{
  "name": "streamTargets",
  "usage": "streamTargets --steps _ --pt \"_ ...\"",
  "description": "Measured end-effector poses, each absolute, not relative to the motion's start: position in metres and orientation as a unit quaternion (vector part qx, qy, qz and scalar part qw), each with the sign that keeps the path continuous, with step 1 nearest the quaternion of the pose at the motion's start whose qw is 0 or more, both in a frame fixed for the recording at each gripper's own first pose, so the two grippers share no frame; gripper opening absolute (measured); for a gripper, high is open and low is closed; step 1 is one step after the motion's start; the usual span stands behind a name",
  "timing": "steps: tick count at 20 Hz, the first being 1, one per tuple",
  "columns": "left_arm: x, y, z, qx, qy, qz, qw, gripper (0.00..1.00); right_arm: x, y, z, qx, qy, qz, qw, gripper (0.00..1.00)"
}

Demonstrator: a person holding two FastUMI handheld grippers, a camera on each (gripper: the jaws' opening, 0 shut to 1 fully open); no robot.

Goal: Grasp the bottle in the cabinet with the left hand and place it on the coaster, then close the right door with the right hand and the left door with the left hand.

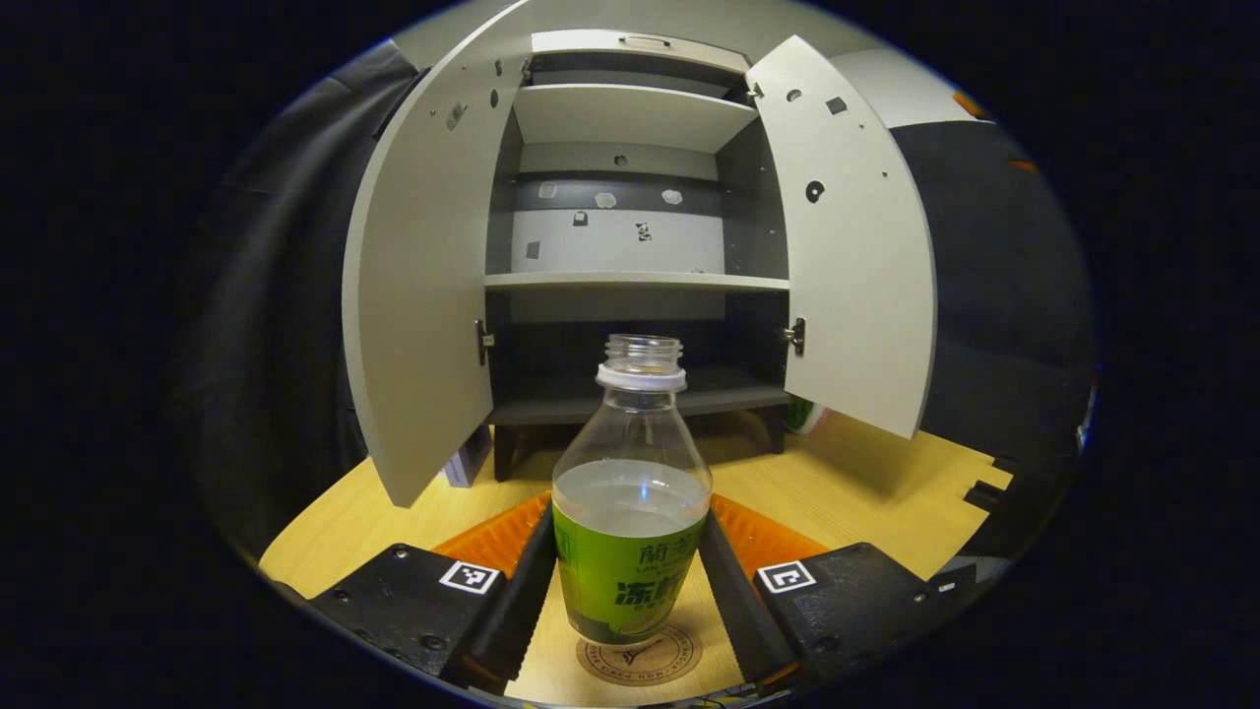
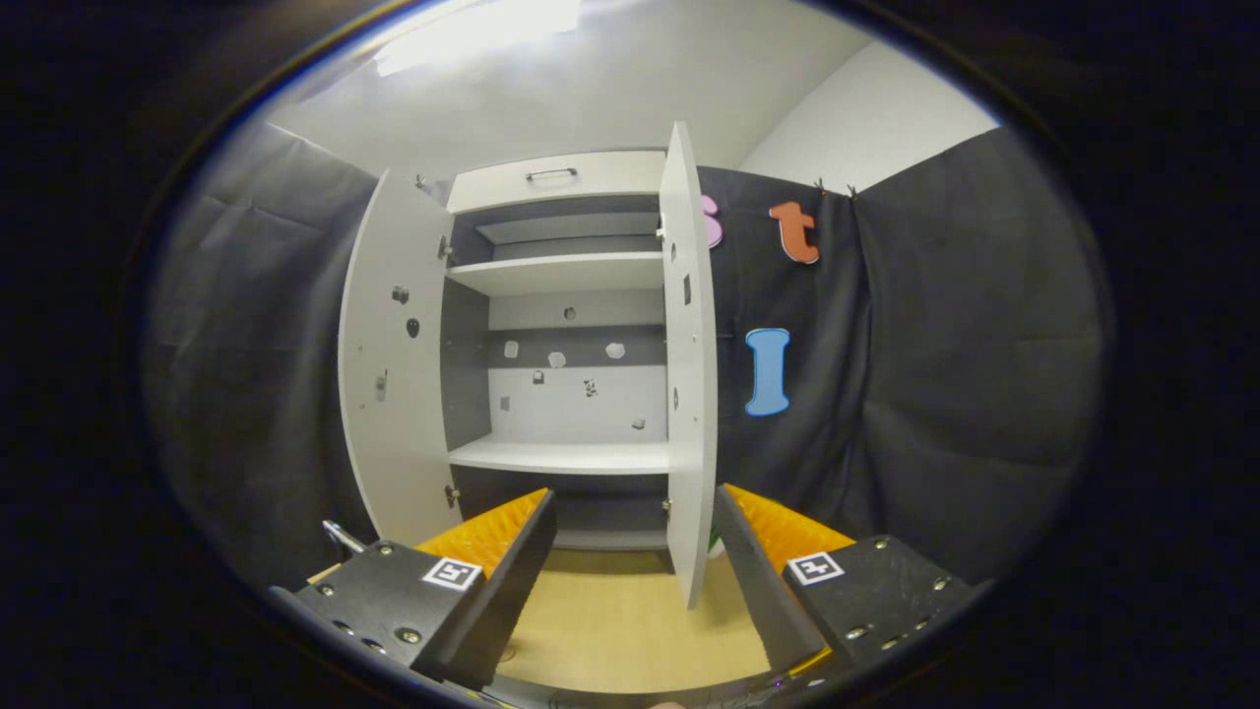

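A clear bottle (image 1: 630, 551) with a green label, no cap and some liquid stands upright on a round cork coaster (image 1: 640, 658) on the wooden table. My left gripper (image 1: 630, 517) is shut on the bottle, one finger against each side. Behind it the cabinet (image 1: 635, 281) has both doors wide open: left door (image 1: 418, 295), right door (image 1: 856, 266). In the right gripper view my right gripper (image 2: 635, 512) is open with nothing in it. The right door (image 2: 686, 394) shows edge-on just beyond its fingers, and the left door (image 2: 394, 394) is swung out.
The cabinet shelves (image 1: 635, 282) are bare. A small box (image 1: 463, 461) stands by the cabinet's left leg, and a green object (image 1: 799, 414) peeks out behind the right door. Black cloth surrounds the booth. The table edge (image 1: 984, 487) runs along the right.
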State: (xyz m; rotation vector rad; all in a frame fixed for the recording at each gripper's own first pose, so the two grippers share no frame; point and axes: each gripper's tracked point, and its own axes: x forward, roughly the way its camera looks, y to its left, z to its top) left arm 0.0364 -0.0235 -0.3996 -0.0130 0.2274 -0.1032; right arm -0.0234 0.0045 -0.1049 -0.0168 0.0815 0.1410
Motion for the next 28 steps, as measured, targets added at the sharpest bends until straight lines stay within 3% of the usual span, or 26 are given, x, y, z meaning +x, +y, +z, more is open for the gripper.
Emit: streamTargets --steps 8,14,24,28 --pt "0.026 -0.022 -0.434 0.009 0.146 -0.051 0.988 0.83 -0.027 -0.001 -0.141 -0.014 0.066 0.061 0.996 0.97" --pt "0.02 -0.022 -0.426 0.025 0.167 -0.075 0.983 0.84 -0.038 -0.019 -0.132 -0.005 0.048 0.038 0.998 0.97" --pt "0.01 -0.03 -0.34 0.043 0.147 -0.1 0.983 0.87 -0.073 -0.051 -0.115 0.006 0.013 0.012 1.0 0.97" --pt "0.009 -0.027 -0.308 0.045 0.158 -0.094 0.982 0.94 -0.075 -0.071 -0.108 -0.007 -0.002 -0.011 1.0 0.97"
